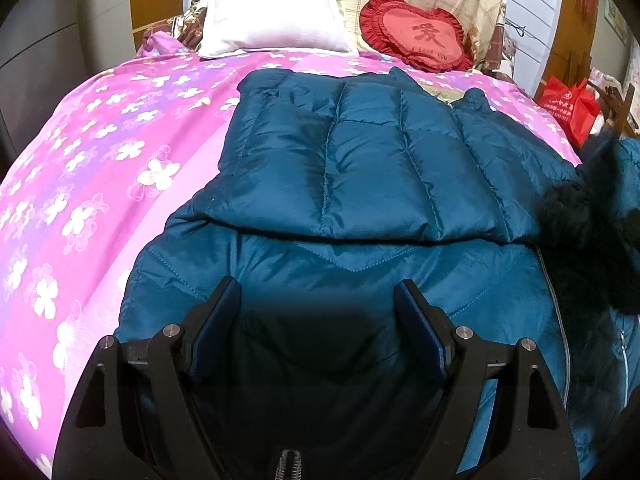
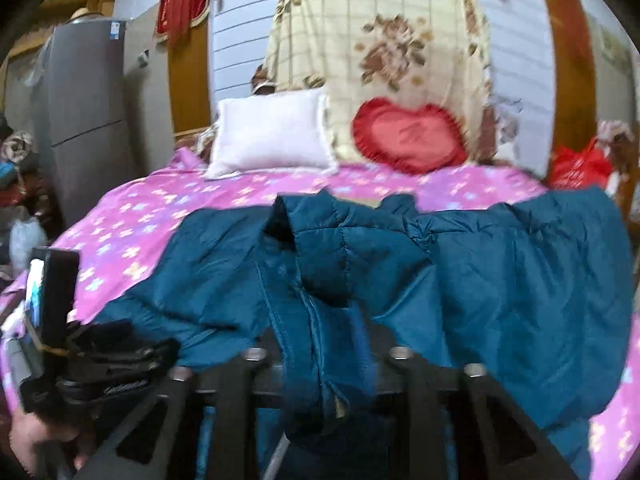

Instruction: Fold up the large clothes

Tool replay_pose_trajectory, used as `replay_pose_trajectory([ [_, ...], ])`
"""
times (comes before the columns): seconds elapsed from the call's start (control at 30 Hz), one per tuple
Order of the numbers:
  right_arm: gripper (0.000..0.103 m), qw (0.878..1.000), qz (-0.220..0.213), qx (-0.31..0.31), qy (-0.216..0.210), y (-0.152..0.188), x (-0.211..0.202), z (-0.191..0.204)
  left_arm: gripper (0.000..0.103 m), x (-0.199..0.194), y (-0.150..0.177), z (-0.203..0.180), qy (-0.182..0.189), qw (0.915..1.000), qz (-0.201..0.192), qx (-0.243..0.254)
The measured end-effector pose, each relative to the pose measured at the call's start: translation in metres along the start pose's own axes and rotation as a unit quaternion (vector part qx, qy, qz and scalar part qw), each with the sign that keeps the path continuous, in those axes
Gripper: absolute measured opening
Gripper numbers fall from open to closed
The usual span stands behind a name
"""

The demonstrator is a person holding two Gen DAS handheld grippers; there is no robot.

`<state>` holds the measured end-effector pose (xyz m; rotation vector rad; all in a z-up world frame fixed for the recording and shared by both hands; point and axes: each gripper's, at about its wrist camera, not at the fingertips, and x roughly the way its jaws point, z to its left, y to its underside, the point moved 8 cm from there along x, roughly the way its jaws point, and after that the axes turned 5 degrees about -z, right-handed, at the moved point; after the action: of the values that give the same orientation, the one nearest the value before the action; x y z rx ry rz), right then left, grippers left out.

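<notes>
A teal quilted puffer jacket (image 1: 360, 168) lies on the pink flowered bedspread (image 1: 100, 168), with its upper part folded over the lower part. My left gripper (image 1: 318, 304) is open just above the near part of the jacket and holds nothing. In the right wrist view the jacket (image 2: 520, 288) spreads across the bed. My right gripper (image 2: 324, 364) is shut on a bunched fold of the jacket's edge near the zipper (image 2: 316, 320) and lifts it. The left gripper shows at the lower left of the right wrist view (image 2: 80, 360).
A white pillow (image 1: 276, 20) and a red heart cushion (image 1: 416, 36) lean at the headboard with a floral quilt (image 2: 380, 52). A red bag (image 1: 572, 108) sits right of the bed. A grey fridge (image 2: 88, 120) stands at the left.
</notes>
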<state>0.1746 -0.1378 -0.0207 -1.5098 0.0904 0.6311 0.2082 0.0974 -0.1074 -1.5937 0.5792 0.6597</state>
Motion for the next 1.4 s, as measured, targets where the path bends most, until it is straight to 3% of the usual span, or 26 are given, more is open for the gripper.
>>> replay_pose_trajectory([
  [0.07,0.075,1.0,-0.022,0.005,-0.003,0.001,-0.018,-0.003,0.08,0.0,0.0,0.0,0.001,1.0,0.0,0.001],
  [0.23,0.078,1.0,-0.021,0.015,-0.009,0.016,-0.067,-0.011,0.08,0.0,0.0,0.0,0.0,1.0,0.0,0.001],
  [0.3,0.085,0.999,-0.009,-0.001,0.039,0.034,-0.082,-0.025,0.08,0.0,0.0,0.0,-0.002,1.0,0.0,0.003],
  [0.4,0.086,0.989,0.028,-0.021,0.142,0.07,-0.094,-0.063,0.08,-0.007,0.001,-0.006,-0.002,0.9999,0.01,0.008],
  [0.5,0.086,0.977,0.093,0.009,0.191,0.097,-0.095,-0.101,0.08,-0.03,-0.006,-0.04,0.065,0.9978,0.005,-0.009],
  [0.57,0.086,0.966,0.16,0.03,0.199,0.119,-0.085,-0.122,0.081,-0.037,-0.009,-0.079,0.113,0.9935,0.006,0.011],
  [0.63,0.087,0.964,0.176,0.051,0.191,0.128,-0.082,-0.129,0.081,-0.028,-0.004,-0.12,0.157,0.9863,0.031,0.039],
  [0.73,0.094,0.963,0.174,0.041,0.2,0.128,-0.079,-0.128,0.081,-0.005,0.003,-0.153,0.164,0.9835,0.063,0.042],
  [0.8,0.095,0.962,0.174,0.033,0.206,0.128,-0.077,-0.126,0.085,0.003,0.001,-0.16,0.167,0.9834,0.065,0.026],
  [0.83,0.096,0.962,0.174,0.032,0.208,0.128,-0.077,-0.125,0.093,0.01,0.001,-0.164,0.176,0.9816,0.073,0.01],
  [0.97,0.098,0.962,0.176,0.037,0.205,0.126,-0.076,-0.123,0.094,0.014,0.0,-0.168,0.184,0.9803,0.071,-0.012],
  [1.0,0.099,0.962,0.177,0.038,0.206,0.126,-0.075,-0.123,0.091,0.012,0.001,-0.167,0.187,0.98,0.067,-0.012],
  [1.07,0.101,0.961,0.179,0.038,0.207,0.123,-0.072,-0.122,0.062,0.006,0.001,-0.164,0.208,0.9762,0.055,-0.025],
  [1.1,0.102,0.961,0.18,0.037,0.208,0.123,-0.072,-0.122,0.035,0.002,0.001,-0.161,0.223,0.9727,0.053,-0.036],
  [1.13,0.102,0.961,0.18,0.037,0.209,0.122,-0.071,-0.122,0.016,-0.002,-0.001,-0.157,0.251,0.9647,0.051,-0.06],
  [1.2,0.102,0.96,0.179,0.034,0.211,0.123,-0.072,-0.12,0.015,-0.009,-0.005,-0.152,0.27,0.9588,0.035,-0.081],
  [1.37,0.102,0.961,0.177,0.033,0.212,0.124,-0.071,-0.12,0.015,-0.018,-0.005,-0.147,0.268,0.9608,0.014,-0.07],
  [1.4,0.102,0.961,0.177,0.033,0.212,0.125,-0.071,-0.12,0.022,-0.016,-0.005,-0.148,0.266,0.9615,0.017,-0.068],
])
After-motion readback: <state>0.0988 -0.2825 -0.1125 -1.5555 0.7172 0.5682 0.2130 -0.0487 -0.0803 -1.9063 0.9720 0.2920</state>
